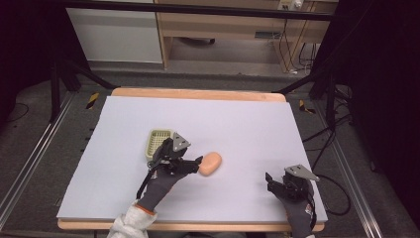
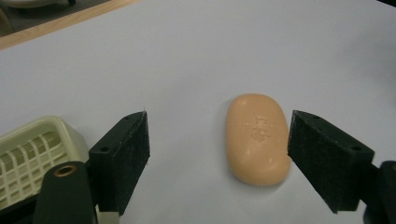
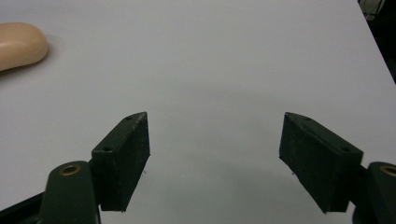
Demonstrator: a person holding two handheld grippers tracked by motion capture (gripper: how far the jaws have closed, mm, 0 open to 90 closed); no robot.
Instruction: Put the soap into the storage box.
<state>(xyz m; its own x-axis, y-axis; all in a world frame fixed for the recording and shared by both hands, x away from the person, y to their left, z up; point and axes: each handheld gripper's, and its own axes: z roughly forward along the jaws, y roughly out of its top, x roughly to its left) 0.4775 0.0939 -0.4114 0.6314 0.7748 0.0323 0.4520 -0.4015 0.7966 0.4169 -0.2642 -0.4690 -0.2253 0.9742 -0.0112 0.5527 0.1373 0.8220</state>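
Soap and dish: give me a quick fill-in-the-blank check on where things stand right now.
1. The soap lies on the table, between the open jaws of the ____ gripper.
2. The soap's colour is ____.
3. The slatted dish holds ____ soap.
4. The right gripper has its jaws ____, with nothing between them.

Missing words: left; orange; no; open

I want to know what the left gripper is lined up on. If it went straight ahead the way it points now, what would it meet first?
Most likely the orange soap bar. It lies just ahead of the open left gripper, off-centre towards one jaw, on the white table cover.
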